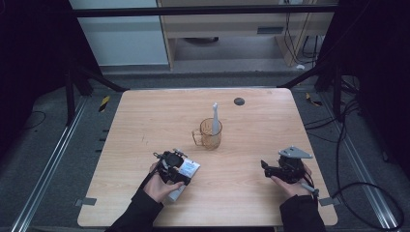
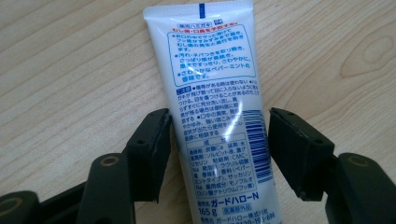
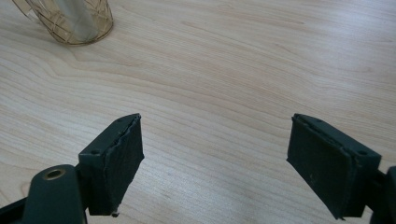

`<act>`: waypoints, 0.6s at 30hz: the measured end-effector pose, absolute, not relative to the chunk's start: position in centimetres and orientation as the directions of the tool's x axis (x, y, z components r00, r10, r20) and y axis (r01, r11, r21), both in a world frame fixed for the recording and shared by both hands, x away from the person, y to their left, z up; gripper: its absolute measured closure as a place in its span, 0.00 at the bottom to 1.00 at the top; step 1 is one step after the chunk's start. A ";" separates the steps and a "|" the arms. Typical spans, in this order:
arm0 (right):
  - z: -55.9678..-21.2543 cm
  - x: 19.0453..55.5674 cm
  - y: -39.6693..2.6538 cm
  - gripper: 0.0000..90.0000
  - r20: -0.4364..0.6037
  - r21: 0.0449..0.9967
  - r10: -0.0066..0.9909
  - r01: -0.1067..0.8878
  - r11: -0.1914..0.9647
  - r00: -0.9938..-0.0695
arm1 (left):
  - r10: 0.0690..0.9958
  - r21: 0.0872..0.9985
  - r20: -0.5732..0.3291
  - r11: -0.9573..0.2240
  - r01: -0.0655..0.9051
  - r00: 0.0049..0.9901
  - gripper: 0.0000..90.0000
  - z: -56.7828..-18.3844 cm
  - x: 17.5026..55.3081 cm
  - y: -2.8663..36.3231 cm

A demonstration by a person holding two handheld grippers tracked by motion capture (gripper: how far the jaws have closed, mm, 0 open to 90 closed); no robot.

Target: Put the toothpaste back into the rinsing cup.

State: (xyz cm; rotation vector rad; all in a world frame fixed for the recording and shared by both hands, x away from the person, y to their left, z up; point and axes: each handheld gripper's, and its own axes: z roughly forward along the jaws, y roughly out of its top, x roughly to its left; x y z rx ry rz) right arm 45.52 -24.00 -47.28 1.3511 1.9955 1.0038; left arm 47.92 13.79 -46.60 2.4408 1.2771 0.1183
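Toothpaste tube between left claw jaws near the front edge; right claw idle and wide open.

Left claw (image 2: 219,149): near front edge of wooden surface (image 1: 145,121), left of centre; jaws astride white toothpaste tube (image 2: 217,107), left pad touching or nearly touching the tube side, right pad just clear, no firm grip seen. Tube flat on the surface, printed back up, crimped end toward the far edge. Amber plastic cup (image 1: 210,134): centre of surface, upright, handle to left, white toothbrush (image 1: 215,118) standing inside. Dark round disc (image 1: 239,101): near far edge, right of centre. Right claw (image 3: 215,154): toward front right corner, jaws wide apart, nothing between, bare wood beneath.
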 end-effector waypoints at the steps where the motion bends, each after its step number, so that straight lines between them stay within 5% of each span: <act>1: -47.3 45.5 -24.0 0.20 -0.017 0.809 0.931 0.543 0.228 -0.365 | 0.808 0.368 -0.104 -0.510 0.778 0.579 0.43 -46.7 48.0 13.8; 18: -47.3 45.6 -23.9 0.20 -0.018 0.809 0.931 0.543 0.228 -0.365 | 0.822 0.337 -0.106 -0.500 0.798 0.560 0.49 -46.8 48.0 13.4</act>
